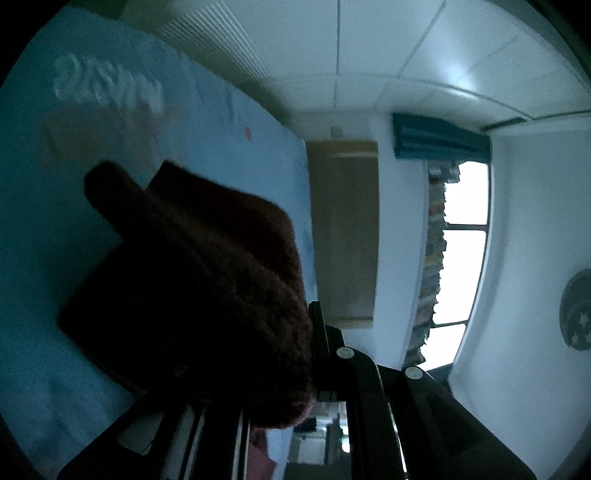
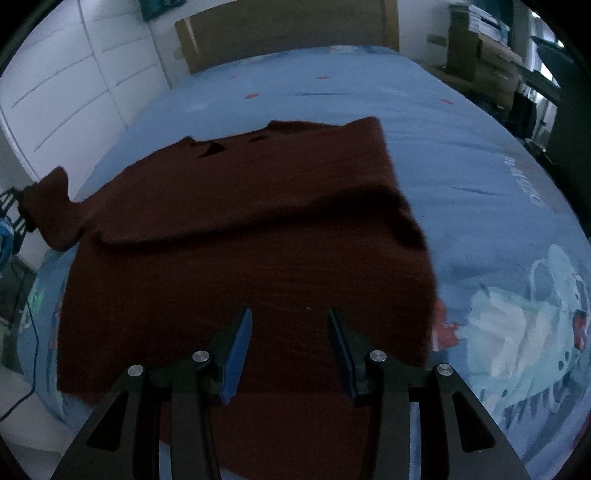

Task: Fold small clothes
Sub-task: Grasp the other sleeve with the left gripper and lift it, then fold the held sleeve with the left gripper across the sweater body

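A dark maroon knit sweater [image 2: 258, 221] lies on the blue printed bed [image 2: 461, 155], one side folded over its middle, a sleeve trailing off the bed's edge. The left claw [image 1: 310, 369] is clenched on that fuzzy sleeve; the right claw [image 2: 290, 350] hangs released above the sweater's hem.

A bedroom: bed [image 2: 461, 155], headboard [image 2: 288, 33], wardrobe [image 2: 66, 85].

Black right gripper [image 2: 290, 347], blue-padded fingers [image 2: 236, 354], silver screws
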